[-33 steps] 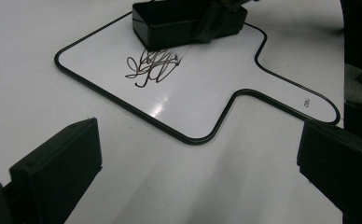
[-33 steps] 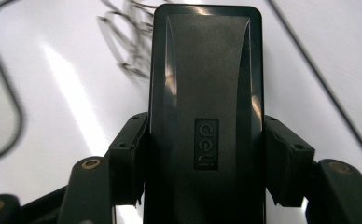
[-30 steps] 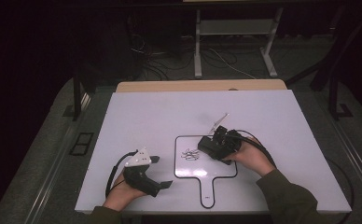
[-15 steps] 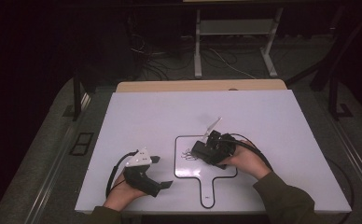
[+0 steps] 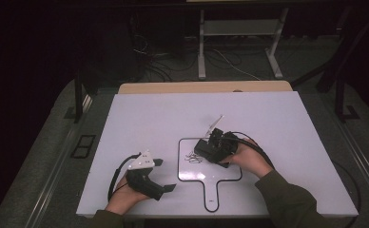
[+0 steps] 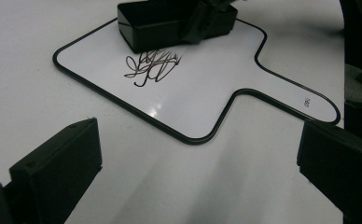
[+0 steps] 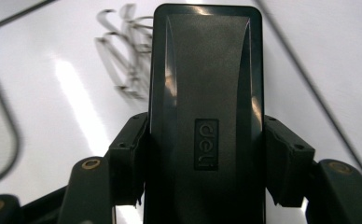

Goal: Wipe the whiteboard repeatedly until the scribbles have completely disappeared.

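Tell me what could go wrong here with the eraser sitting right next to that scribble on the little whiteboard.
1. The whiteboard lies loose on the table, and the left hand-held gripper is open beside it, not holding it. A wipe might push the board along.
2. The right hand-held gripper grips the eraser across its narrow sides only; pressing down could tilt or twist it.
3. The scribble lies at the eraser's edge, so a short stroke may leave marks.
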`<act>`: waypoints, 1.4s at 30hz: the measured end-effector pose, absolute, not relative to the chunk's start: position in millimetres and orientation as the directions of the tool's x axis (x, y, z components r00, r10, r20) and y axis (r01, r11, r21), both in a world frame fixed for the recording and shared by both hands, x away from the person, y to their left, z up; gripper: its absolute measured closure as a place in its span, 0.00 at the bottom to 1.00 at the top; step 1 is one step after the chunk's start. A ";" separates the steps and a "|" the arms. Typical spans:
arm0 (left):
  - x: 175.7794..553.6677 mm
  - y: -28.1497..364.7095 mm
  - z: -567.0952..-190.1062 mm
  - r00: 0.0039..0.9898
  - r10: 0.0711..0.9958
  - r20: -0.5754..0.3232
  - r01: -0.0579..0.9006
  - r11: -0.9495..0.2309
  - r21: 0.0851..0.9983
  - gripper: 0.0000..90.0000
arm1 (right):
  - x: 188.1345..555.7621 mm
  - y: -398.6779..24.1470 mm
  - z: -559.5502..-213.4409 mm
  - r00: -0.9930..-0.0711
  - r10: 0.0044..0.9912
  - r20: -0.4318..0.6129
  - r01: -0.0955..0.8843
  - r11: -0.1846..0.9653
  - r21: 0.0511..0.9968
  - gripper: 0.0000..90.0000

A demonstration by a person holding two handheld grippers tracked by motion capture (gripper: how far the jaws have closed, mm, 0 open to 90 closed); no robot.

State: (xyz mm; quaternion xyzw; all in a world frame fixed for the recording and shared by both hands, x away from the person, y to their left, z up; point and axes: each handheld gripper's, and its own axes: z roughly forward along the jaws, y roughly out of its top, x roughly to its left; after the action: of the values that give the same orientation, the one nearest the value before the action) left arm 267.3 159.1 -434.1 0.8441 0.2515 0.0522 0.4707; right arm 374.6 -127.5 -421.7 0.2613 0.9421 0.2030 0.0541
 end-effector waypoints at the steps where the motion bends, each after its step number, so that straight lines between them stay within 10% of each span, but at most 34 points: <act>1: 267.4 159.2 -434.2 0.868 0.473 -0.148 0.375 -0.432 0.820 0.00 | 377.5 -130.0 -421.6 -0.849 0.529 0.009 0.485 0.772 0.411 0.43; 27: 266.9 159.8 -433.8 0.868 0.473 -0.149 0.374 -0.429 0.822 0.00 | 354.8 -69.3 -420.3 -0.929 0.370 -0.010 0.335 0.853 0.399 0.43; 42: 266.6 160.6 -433.8 0.867 0.476 -0.146 0.375 -0.430 0.822 0.00 | 388.6 -103.2 -421.0 -0.858 0.514 -0.030 0.460 0.792 0.402 0.43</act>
State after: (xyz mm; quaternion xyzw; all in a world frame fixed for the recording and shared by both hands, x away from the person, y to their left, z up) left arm 266.6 160.6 -433.8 0.8438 0.2520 0.0539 0.4708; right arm 388.6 -103.2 -421.0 0.2579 0.9440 0.1942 0.0688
